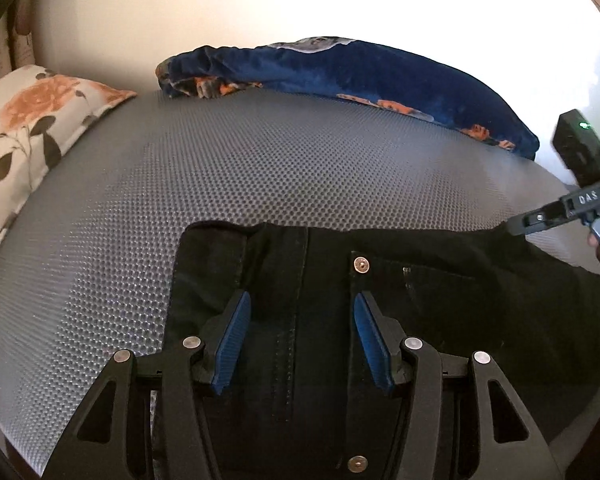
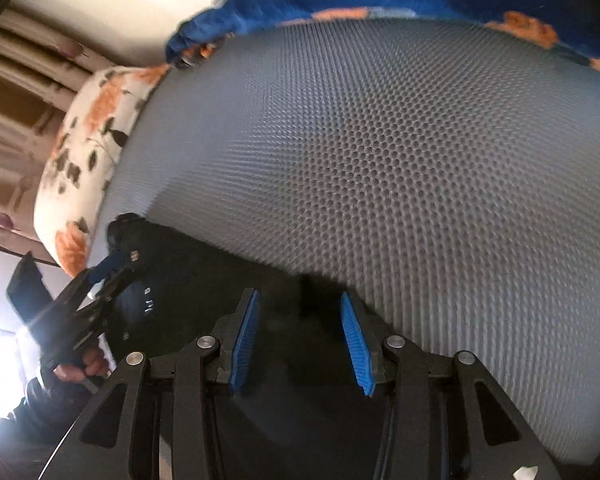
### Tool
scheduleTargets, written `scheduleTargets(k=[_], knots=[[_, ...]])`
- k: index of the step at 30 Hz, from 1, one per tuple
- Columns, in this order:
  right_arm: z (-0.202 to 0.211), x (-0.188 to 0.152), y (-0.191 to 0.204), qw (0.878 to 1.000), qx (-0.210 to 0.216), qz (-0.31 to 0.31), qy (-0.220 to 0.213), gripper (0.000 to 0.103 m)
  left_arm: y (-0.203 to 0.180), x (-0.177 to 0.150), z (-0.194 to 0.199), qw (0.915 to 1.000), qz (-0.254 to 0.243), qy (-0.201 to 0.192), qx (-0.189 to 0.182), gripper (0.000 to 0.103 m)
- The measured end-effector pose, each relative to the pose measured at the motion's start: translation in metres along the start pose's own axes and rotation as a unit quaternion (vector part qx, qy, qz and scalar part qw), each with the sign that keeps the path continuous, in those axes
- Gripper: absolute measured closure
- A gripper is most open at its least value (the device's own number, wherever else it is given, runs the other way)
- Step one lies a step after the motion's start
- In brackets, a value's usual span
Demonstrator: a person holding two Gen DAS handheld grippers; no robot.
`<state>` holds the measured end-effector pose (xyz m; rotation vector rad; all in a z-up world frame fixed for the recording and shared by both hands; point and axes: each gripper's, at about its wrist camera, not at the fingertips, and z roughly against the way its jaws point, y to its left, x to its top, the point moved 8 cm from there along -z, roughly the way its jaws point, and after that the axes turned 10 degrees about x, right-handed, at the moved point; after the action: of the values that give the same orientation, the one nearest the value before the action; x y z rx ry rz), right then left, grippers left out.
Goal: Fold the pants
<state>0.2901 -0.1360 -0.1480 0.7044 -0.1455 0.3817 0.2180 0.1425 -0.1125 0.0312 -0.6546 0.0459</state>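
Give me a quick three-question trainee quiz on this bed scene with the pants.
1. True or false: the black pants lie on the grey mat.
2. What lies along the mat's far edge? A) blue blanket B) white towel C) cardboard box
3. Fill in: the pillow bears orange ____.

Key: 1 true; 2 A; 3 flowers.

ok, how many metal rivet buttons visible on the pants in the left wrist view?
2. One rivet sits beyond the right blue pad at the pocket corner; the other rivet is at the bottom edge between the gripper's arms. More may hide in the folds of the dark pants.
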Motion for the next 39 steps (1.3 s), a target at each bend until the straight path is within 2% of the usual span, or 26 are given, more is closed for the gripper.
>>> scheduleTargets(k=[2,3,4,8,10,15,17,19,22,25,27,29,33,36,39], knots=[[-0.011,0.0,0.003,0.999,0.042,-0.014,0.029,0.063,0.0,-0.001,0.0,1.0,0.001,-0.004,-0.008,0.048],[-0.013,0.001,0.005,0.999,0.043,-0.011,0.032,0.068,0.001,-0.002,0.0,0.9999,0.001,-0.006,-0.013,0.048],[-0.013,0.003,0.007,0.999,0.036,0.001,0.029,0.087,0.001,-0.002,0.0,0.9998,0.001,-0.006,-0.016,0.048],[-0.008,0.012,0.009,1.0,0.019,0.015,0.004,0.093,0.004,-0.003,-0.001,0.9993,0.013,-0.007,-0.035,0.048],[-0.014,0.01,0.002,1.0,-0.012,0.022,-0.005,0.094,0.004,-0.003,0.0,0.9992,0.011,-0.009,-0.038,0.048],[-0.018,0.014,-0.003,0.999,-0.035,0.021,-0.03,0.095,0.005,-0.003,-0.001,0.9993,0.006,-0.005,-0.036,0.048],[-0.019,0.014,0.0,0.998,-0.042,0.024,-0.031,0.089,0.002,0.002,0.004,0.9997,0.006,0.007,-0.022,0.048],[-0.011,0.013,0.004,0.998,-0.053,0.025,-0.034,0.074,-0.005,0.008,0.014,0.9999,-0.011,0.004,-0.004,0.048],[0.025,0.009,0.012,0.994,-0.069,0.025,-0.084,0.073,-0.035,0.021,0.039,0.9982,-0.047,-0.027,-0.027,0.047],[0.066,-0.014,0.008,0.987,-0.1,0.015,-0.123,0.073,-0.078,0.03,0.048,0.9934,-0.088,-0.034,-0.064,0.047],[0.089,-0.042,-0.005,0.979,-0.146,0.001,-0.143,0.073,-0.116,0.033,0.049,0.9877,-0.114,-0.031,-0.103,0.047],[0.102,-0.068,-0.018,0.97,-0.19,-0.015,-0.152,0.071,-0.148,0.034,0.047,0.9827,-0.135,-0.029,-0.123,0.047],[0.107,-0.109,-0.041,0.961,-0.226,-0.053,-0.152,0.071,-0.207,0.032,0.038,0.9702,-0.182,-0.027,-0.158,0.047],[0.101,-0.127,-0.056,0.958,-0.232,-0.077,-0.147,0.071,-0.235,0.031,0.024,0.9656,-0.19,-0.012,-0.177,0.047],[0.092,-0.128,-0.062,0.958,-0.231,-0.076,-0.153,0.071,-0.249,0.033,0.008,0.9645,-0.198,-0.006,-0.174,0.047]])
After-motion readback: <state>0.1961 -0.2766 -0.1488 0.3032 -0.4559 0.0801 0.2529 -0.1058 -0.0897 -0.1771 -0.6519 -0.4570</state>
